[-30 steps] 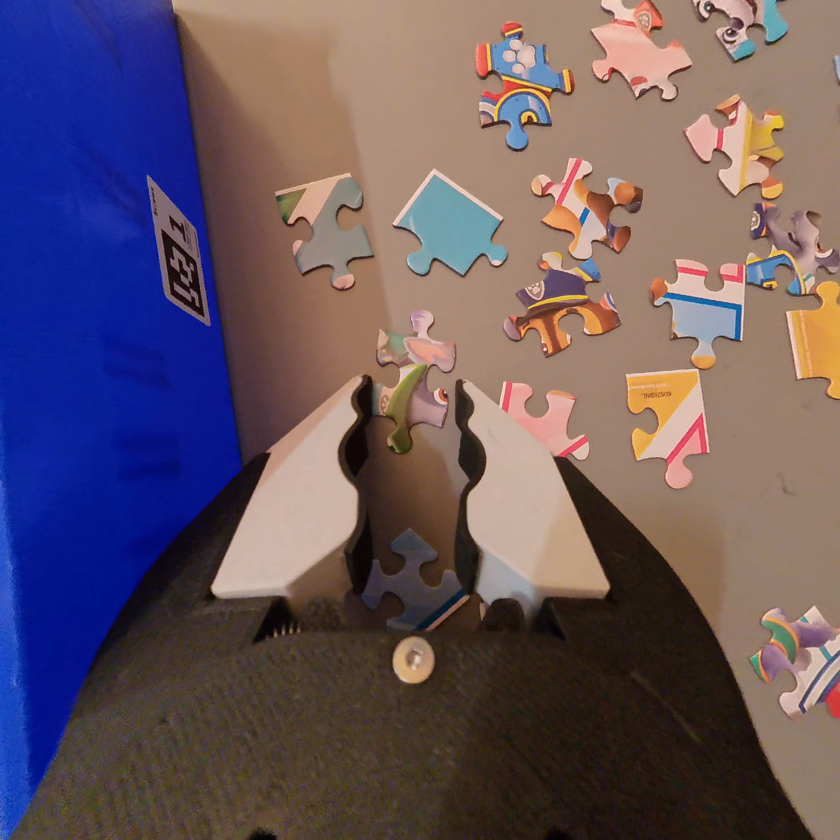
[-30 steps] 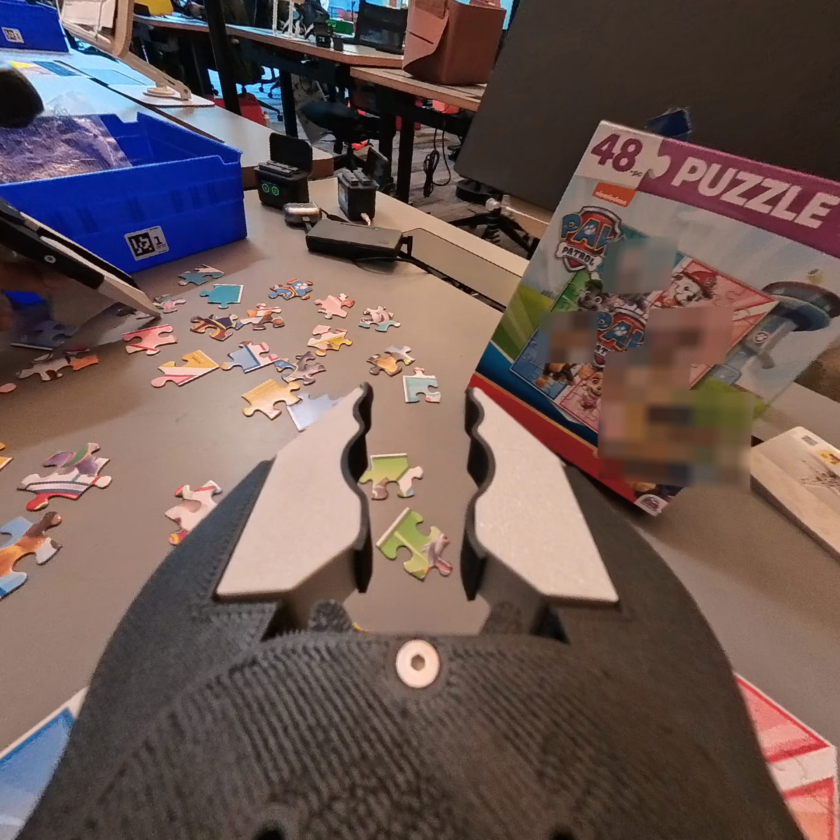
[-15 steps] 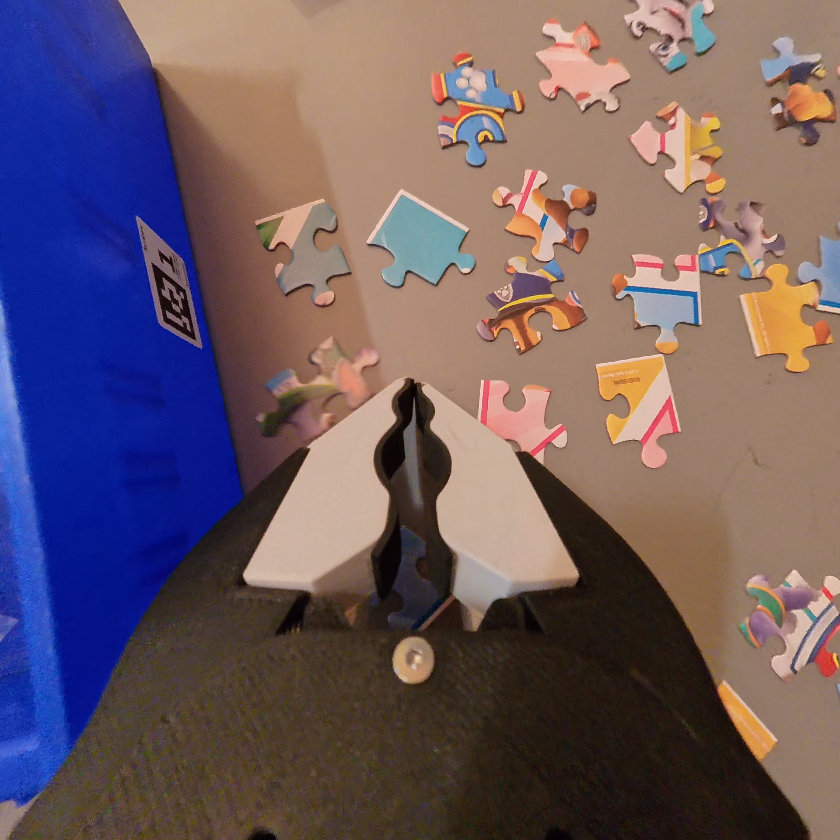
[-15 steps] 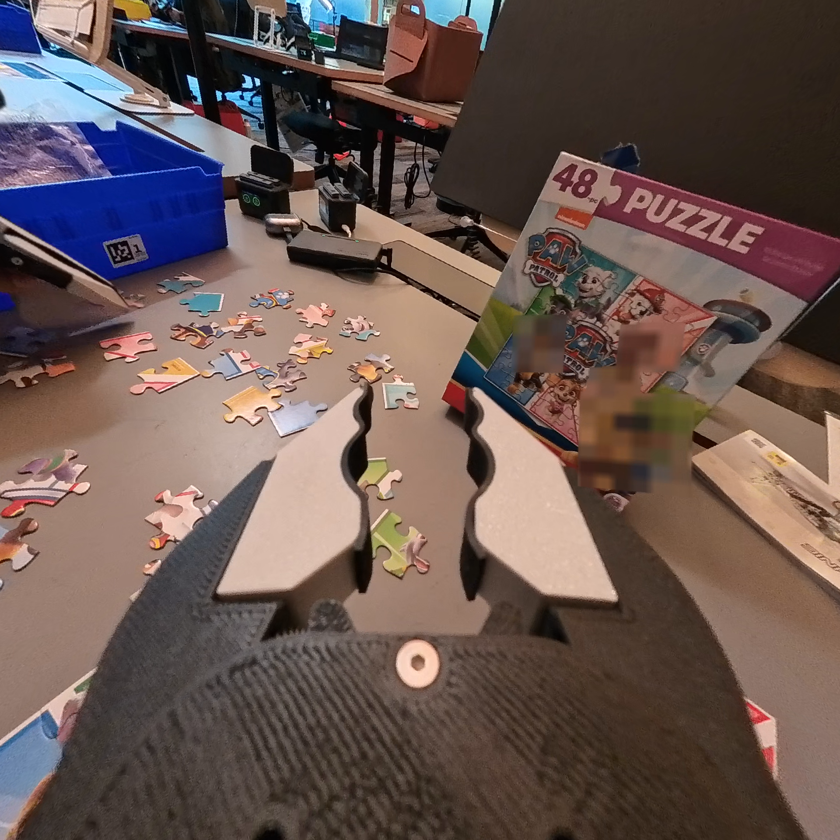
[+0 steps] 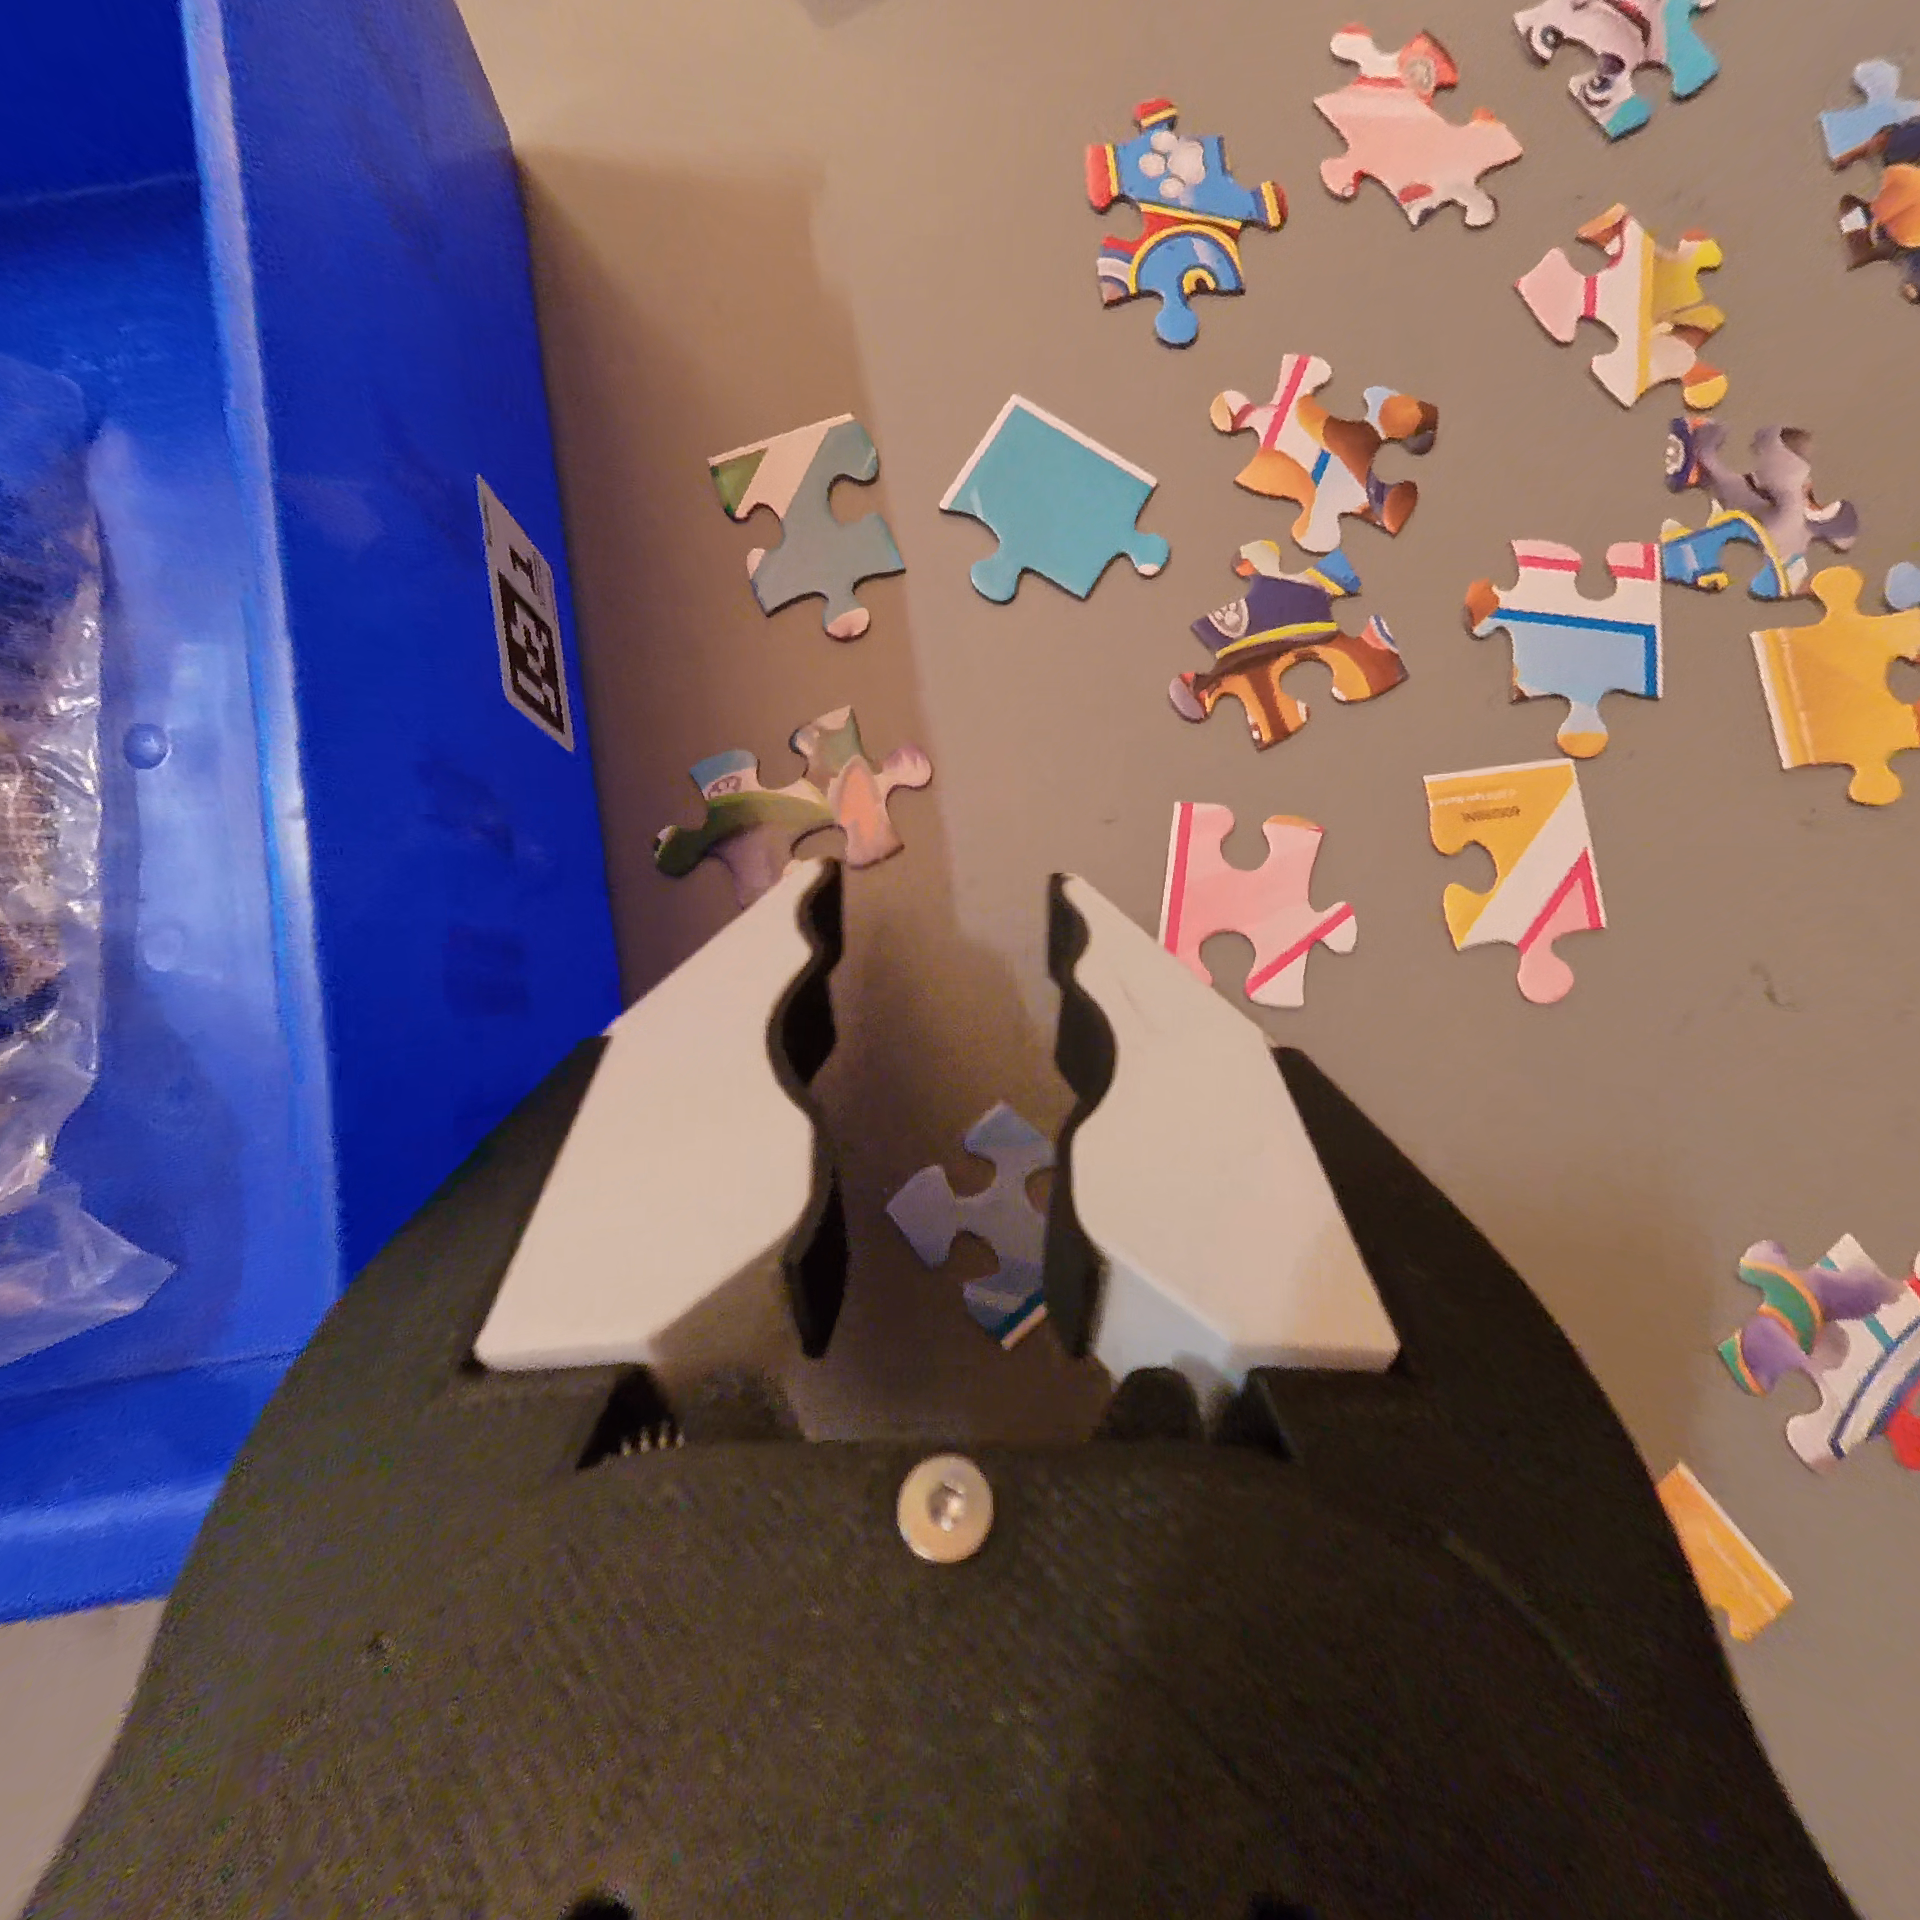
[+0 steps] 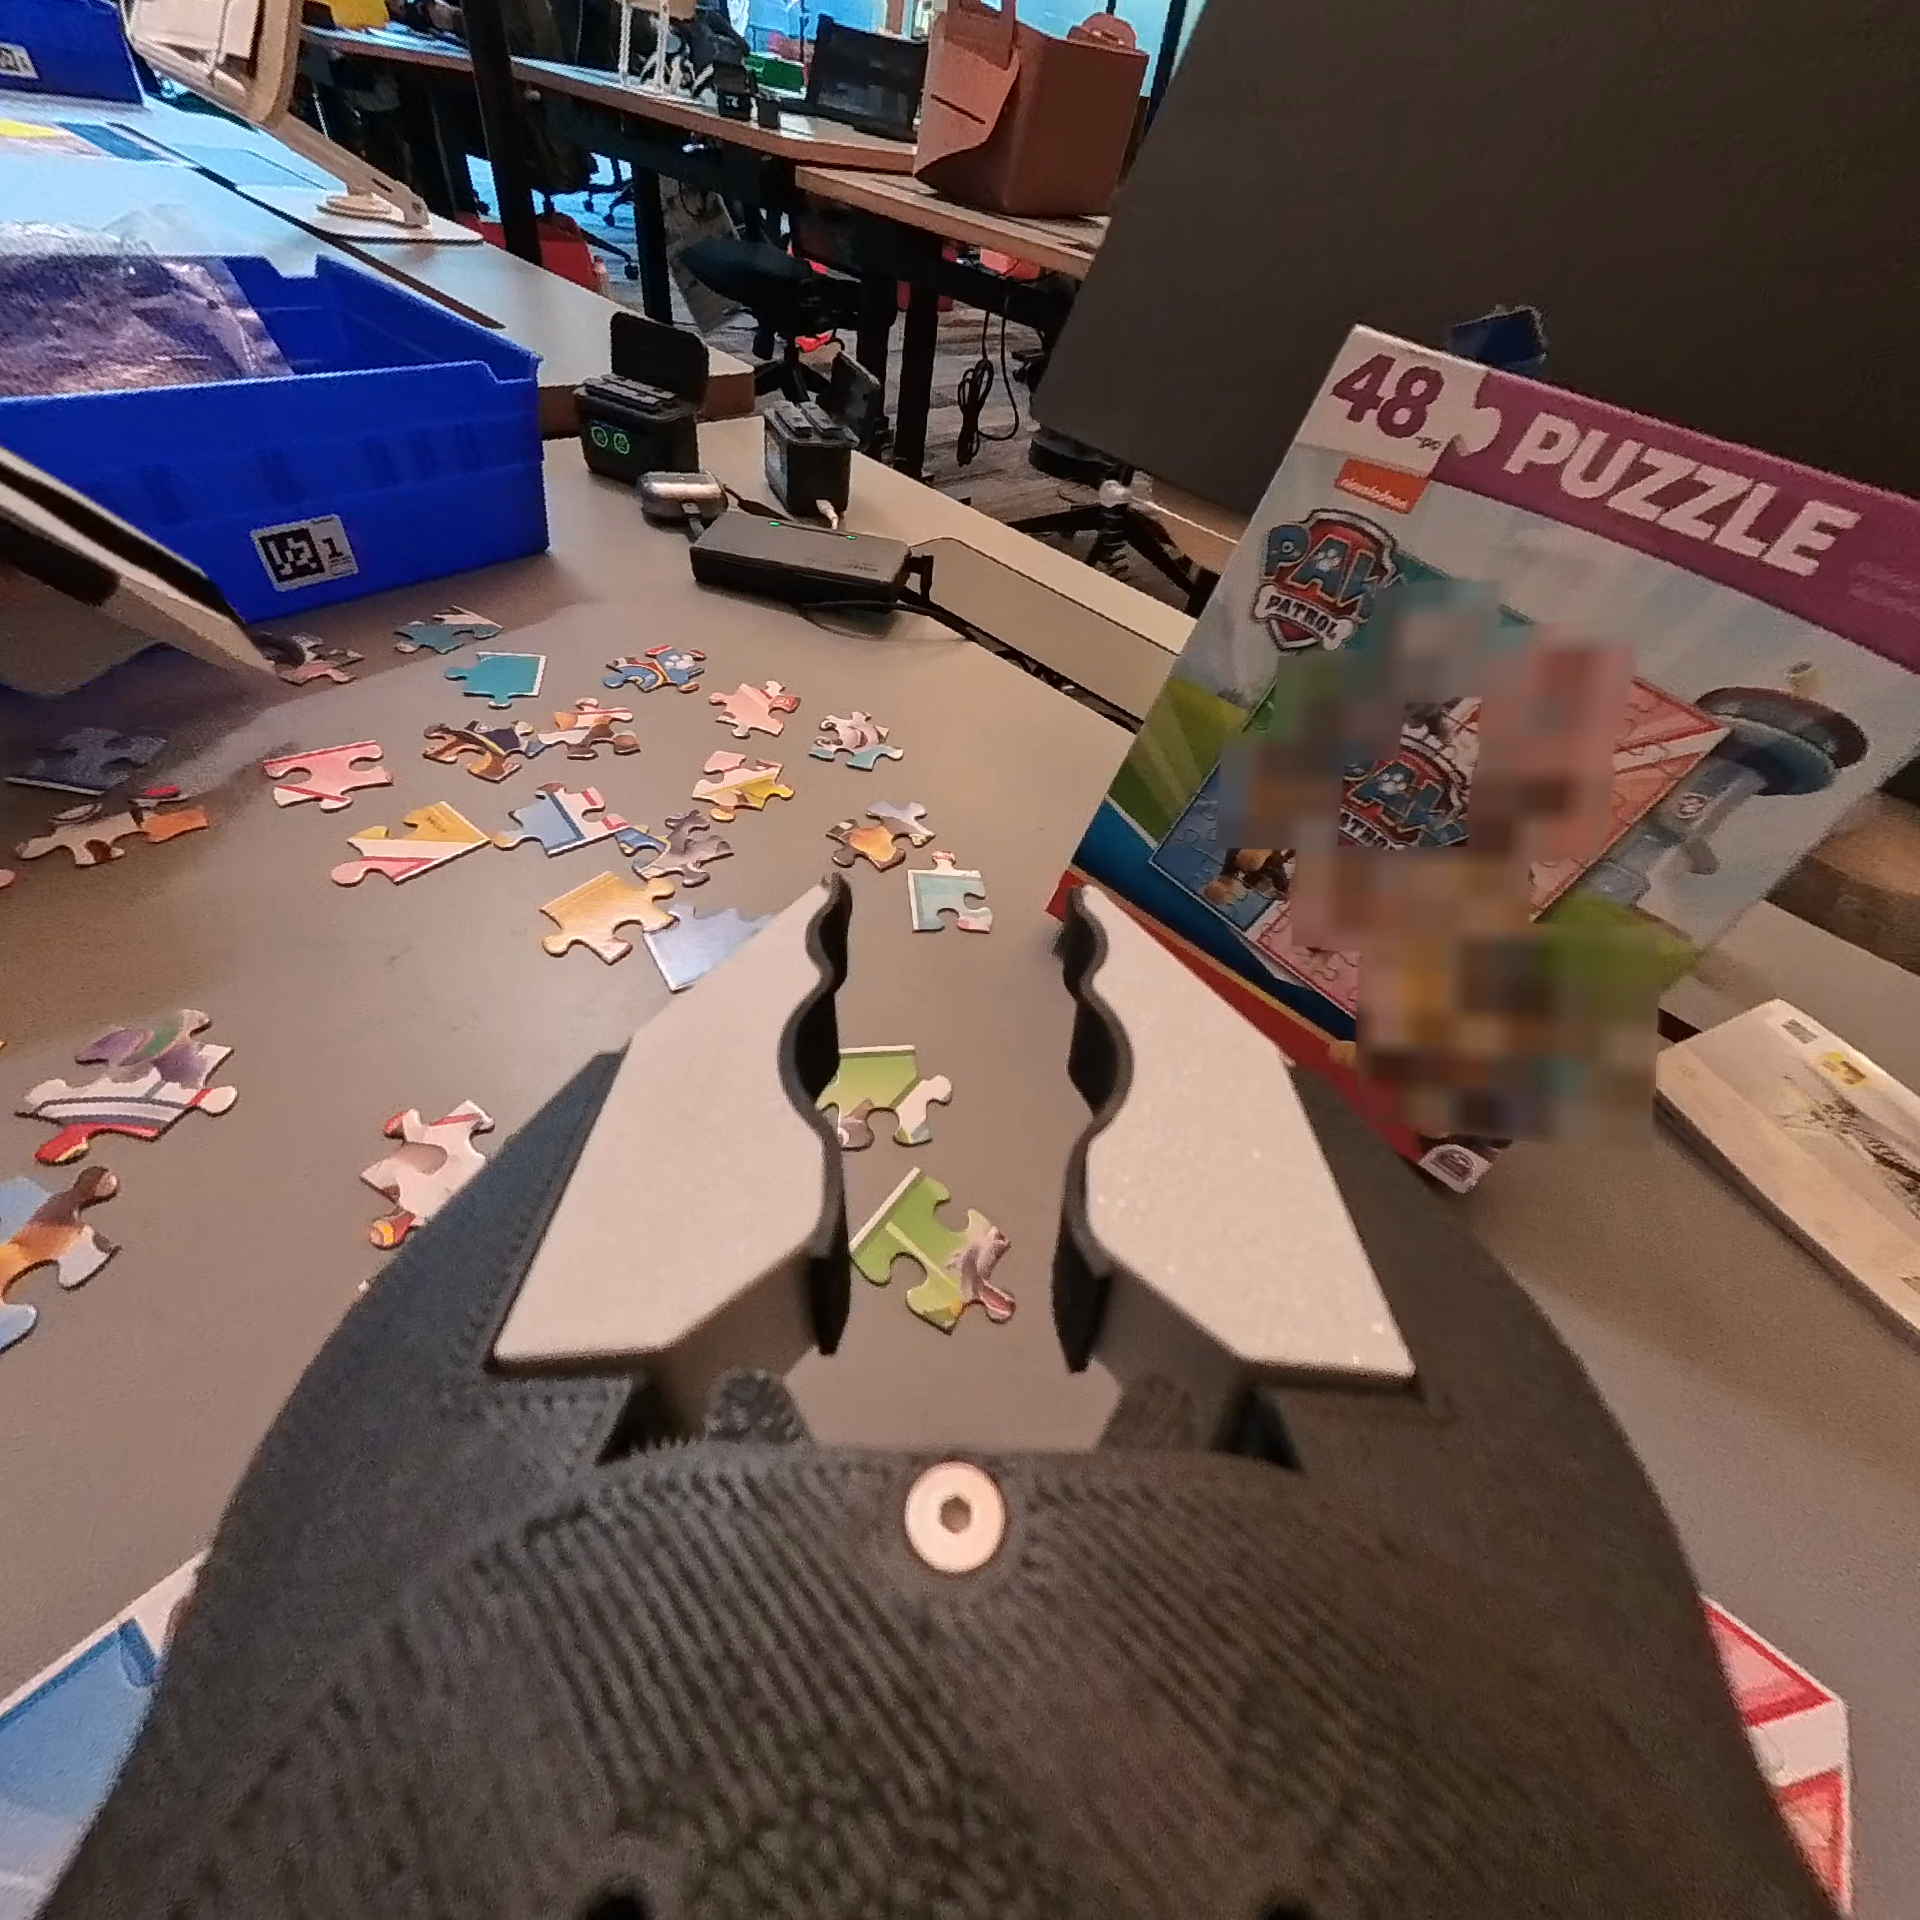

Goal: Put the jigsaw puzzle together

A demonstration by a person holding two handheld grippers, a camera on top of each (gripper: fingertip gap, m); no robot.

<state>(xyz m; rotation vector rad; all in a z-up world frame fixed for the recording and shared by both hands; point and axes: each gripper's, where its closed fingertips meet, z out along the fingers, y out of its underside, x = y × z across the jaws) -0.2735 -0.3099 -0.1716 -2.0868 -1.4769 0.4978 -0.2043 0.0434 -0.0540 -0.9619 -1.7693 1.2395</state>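
We see the left gripper (image 5: 945, 894) with jaws well apart and nothing in them, over the grey bench (image 5: 1351, 1143). A blue puzzle piece (image 5: 982, 1216) lies on the bench below, between the fingers and touching neither as far as we can tell. Green-and-lilac puzzle piece (image 5: 790, 805) sits just off the left fingertip at 11 o'clock. Blue plastic bin (image 5: 364, 727) stands at 9 o'clock with a white coded sticker (image 5: 530, 613) on its wall; inside, a crumpled clear plastic bag (image 5: 42, 831), contents unclear. Loose pieces are scattered from 12 to 3 o'clock.

Right gripper (image 6: 956, 904) has jaws equally wide, nothing held; two green puzzle pieces (image 6: 930, 1247) lie on the bench under the gap. Upright cardboard puzzle box (image 6: 1558, 748) at 2 o'clock, whether anything is inside we cannot tell.
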